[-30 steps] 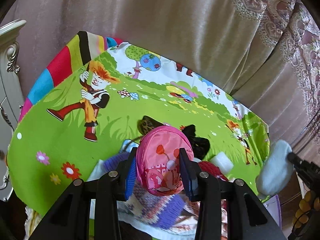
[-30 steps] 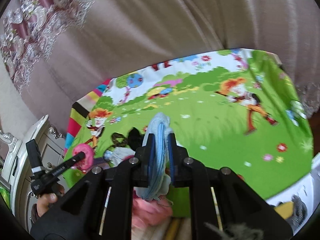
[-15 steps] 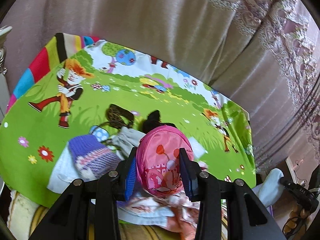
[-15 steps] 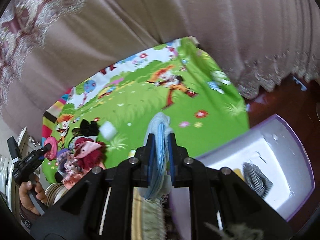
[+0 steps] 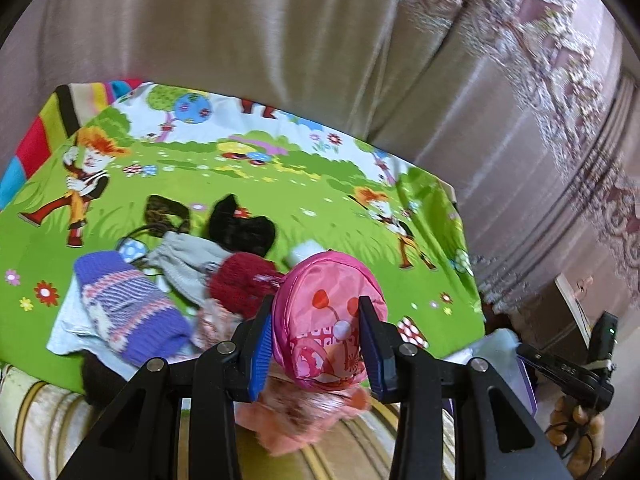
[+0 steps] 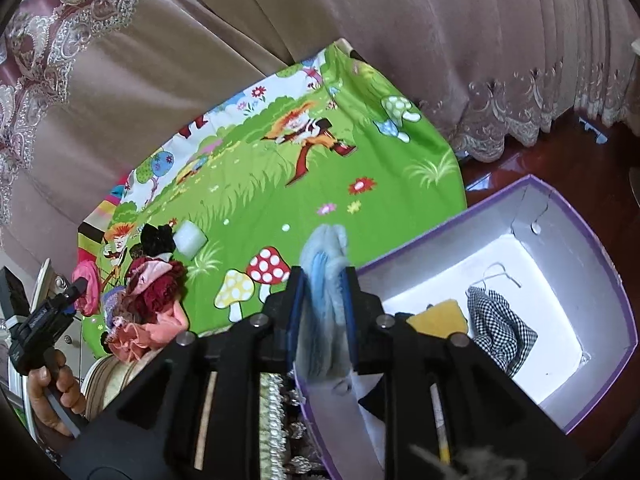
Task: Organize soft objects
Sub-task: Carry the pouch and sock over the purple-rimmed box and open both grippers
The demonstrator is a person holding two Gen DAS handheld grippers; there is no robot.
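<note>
My left gripper (image 5: 316, 332) is shut on a pink printed pouch (image 5: 328, 320) and holds it above the near edge of the green cartoon cloth (image 5: 280, 200). A pile of soft things lies on the cloth: a purple knit hat (image 5: 128, 308), a grey cloth (image 5: 188, 268), a dark red knit piece (image 5: 240, 284), a black piece (image 5: 240, 228). My right gripper (image 6: 323, 300) is shut on a light blue fluffy cloth (image 6: 324, 264), held over the near wall of the purple-rimmed white box (image 6: 520, 200). The box holds a checked cloth (image 6: 500, 332) and a yellow sponge (image 6: 440, 316).
Pink-brown curtains (image 5: 280, 40) hang behind the cloth-covered surface. A white foam block (image 6: 190, 238) lies on the cloth near the pile. The box stands on a dark red floor (image 6: 580, 140) at the right. The left gripper also shows in the right wrist view (image 6: 76, 284).
Both grippers have swung to the right, each keeping its hold. The right gripper has moved from over the cloth to the box's near wall. The pile now lies left of the left gripper.
</note>
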